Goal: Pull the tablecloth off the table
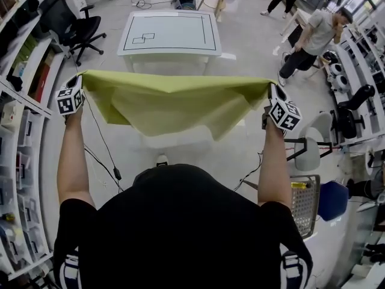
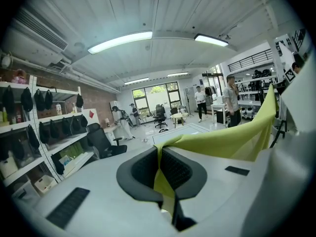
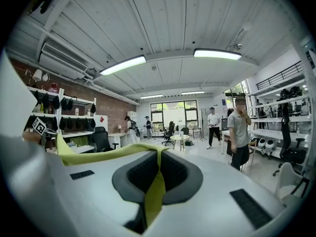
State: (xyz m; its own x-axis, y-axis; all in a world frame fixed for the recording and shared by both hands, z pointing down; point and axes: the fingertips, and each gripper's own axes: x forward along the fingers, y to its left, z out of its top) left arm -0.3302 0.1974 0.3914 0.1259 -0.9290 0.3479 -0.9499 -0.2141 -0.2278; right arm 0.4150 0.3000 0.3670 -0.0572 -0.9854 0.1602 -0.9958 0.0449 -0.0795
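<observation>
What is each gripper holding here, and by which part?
Both hold the yellow-green fabric tablecloth: the left gripper pinches the left end of its top edge, the right gripper the right end.

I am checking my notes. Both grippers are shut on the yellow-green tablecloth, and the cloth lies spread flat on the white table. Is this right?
Not quite. The left gripper and the right gripper are shut on the yellow-green tablecloth, but it does not lie on the white table: the head view shows it hanging in the air between them.

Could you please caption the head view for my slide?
Left gripper and right gripper hold the tablecloth aloft before the table.
</observation>
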